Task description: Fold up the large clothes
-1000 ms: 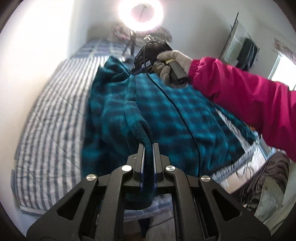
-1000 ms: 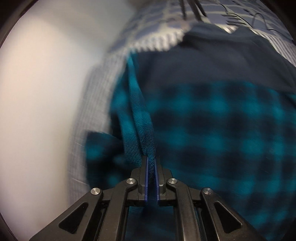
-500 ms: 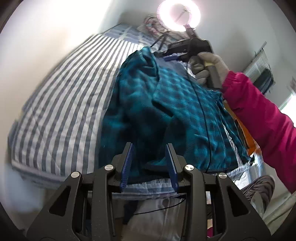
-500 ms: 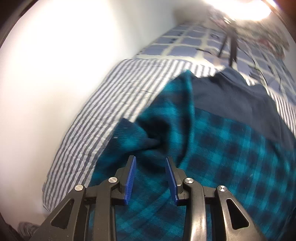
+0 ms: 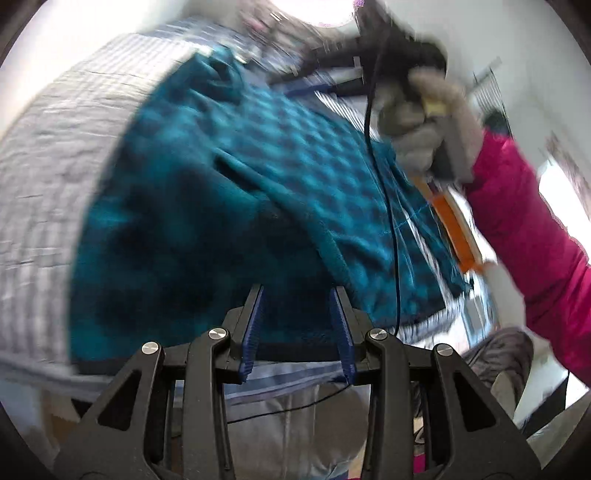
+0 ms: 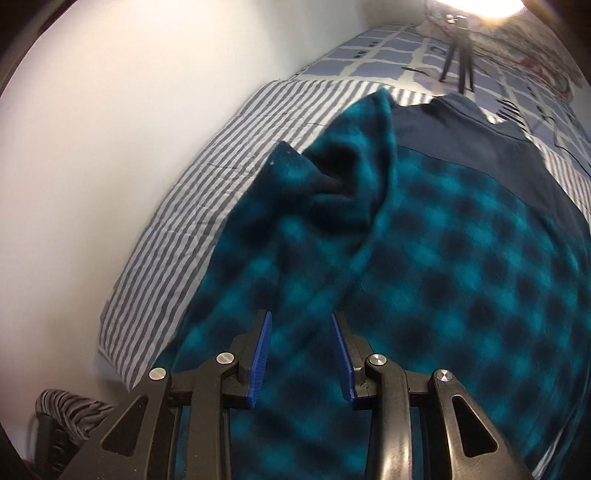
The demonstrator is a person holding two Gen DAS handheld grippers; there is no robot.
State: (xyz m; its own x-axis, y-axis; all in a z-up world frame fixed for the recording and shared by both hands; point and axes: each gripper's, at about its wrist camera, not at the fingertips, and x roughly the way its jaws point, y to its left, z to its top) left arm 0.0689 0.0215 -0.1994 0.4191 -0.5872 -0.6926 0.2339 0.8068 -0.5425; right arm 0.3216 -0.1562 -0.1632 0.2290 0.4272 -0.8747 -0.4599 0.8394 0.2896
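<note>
Both views are bright, lit by a ring light (image 5: 314, 11) that blows out to white glare at the top edge; the left view is smeared by motion blur, the plaid fleece (image 6: 424, 277) looks soft, and fisheye distortion bends the bed (image 6: 207, 177) edges

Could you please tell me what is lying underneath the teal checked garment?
The teal checked garment lies on a striped sheet, which shows past its edges. Whatever is directly beneath the fabric is covered and cannot be seen.

Both cameras look forward along their own fingers, close above the same teal plaid garment (image 5: 207, 206) (image 6: 424, 280) on the bed (image 6: 207, 177).
</note>
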